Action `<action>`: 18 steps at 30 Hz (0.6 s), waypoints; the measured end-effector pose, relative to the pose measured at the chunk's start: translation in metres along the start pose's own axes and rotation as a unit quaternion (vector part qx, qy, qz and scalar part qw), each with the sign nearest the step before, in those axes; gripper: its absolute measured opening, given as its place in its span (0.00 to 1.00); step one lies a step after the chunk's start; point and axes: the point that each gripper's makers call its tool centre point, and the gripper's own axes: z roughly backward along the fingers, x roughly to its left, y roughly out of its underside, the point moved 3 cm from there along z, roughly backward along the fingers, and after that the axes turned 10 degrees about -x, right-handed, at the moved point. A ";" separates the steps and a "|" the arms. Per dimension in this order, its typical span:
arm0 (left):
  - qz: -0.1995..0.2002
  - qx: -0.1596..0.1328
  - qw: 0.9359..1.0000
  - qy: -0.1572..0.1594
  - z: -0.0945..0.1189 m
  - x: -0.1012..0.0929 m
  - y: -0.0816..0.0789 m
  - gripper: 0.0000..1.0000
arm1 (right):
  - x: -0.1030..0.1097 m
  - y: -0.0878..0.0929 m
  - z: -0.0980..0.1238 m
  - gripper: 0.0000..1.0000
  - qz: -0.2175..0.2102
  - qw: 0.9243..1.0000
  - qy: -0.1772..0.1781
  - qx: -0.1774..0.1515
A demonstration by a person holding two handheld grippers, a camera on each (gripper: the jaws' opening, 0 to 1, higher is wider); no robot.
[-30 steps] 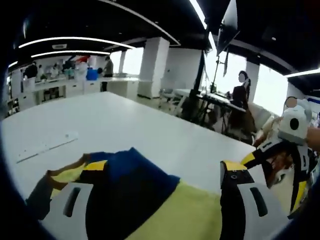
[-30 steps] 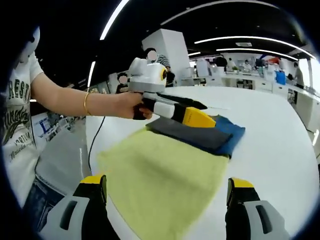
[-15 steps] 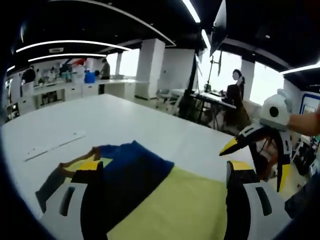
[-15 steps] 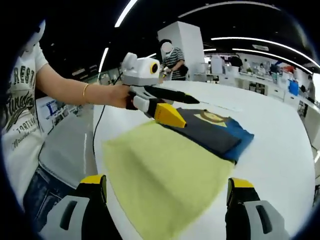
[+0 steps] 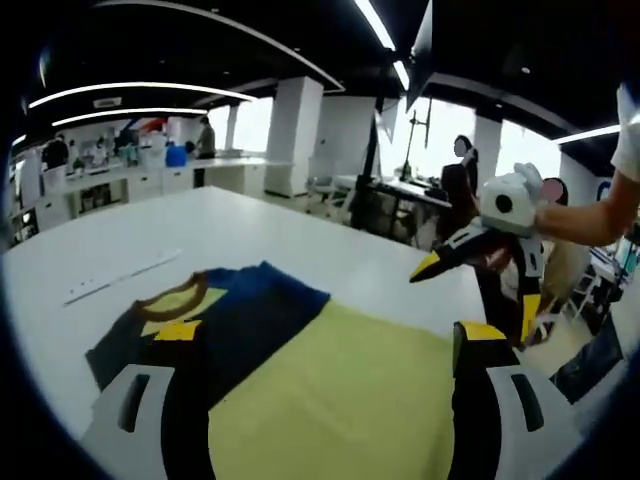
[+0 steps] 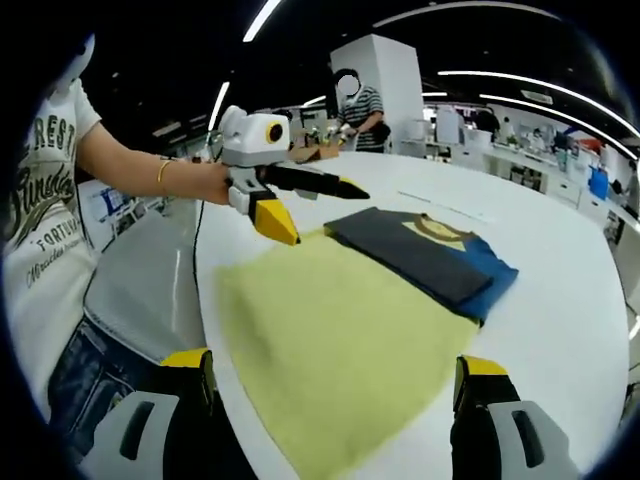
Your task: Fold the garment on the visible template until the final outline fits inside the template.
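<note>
You have a dark navy and blue shirt [image 6: 425, 255] lying folded on a white table [image 6: 560, 300], and it rests partly on a yellow-green cloth [image 6: 330, 350] spread flat beneath it. In the right gripper view the shirt covers the far right part of that cloth, with its brown collar and a yellow print facing up and a blue edge along its right side. In the left gripper view the same shirt [image 5: 215, 320] sits to the left on the table [image 5: 300, 250], and the cloth [image 5: 340, 400] stretches out to the right and toward you.

Your left gripper [image 6: 310, 210] is held in your hand [image 6: 205, 182] above the near left corner of the cloth, clear of the fabric, with its jaws spread apart and nothing between them. Its own view shows both jaws wide apart at the bottom, with cloth and shirt between them.

Your right gripper [image 5: 455, 255] hangs in the air over the table edge, off the cloth; its jaws are parted and empty. A thin white strip [image 5: 120, 277] lies on the table beyond the shirt.
</note>
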 end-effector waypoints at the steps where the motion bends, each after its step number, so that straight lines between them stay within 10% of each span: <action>1: -0.001 -0.001 1.000 0.002 0.003 -0.002 0.001 0.99 | 0.001 0.001 0.000 0.99 0.000 1.000 -0.001 0.001; 18: -0.009 0.032 0.999 -0.003 0.057 -0.030 0.037 0.89 | 0.014 0.020 0.000 0.93 -0.003 1.000 0.000 0.023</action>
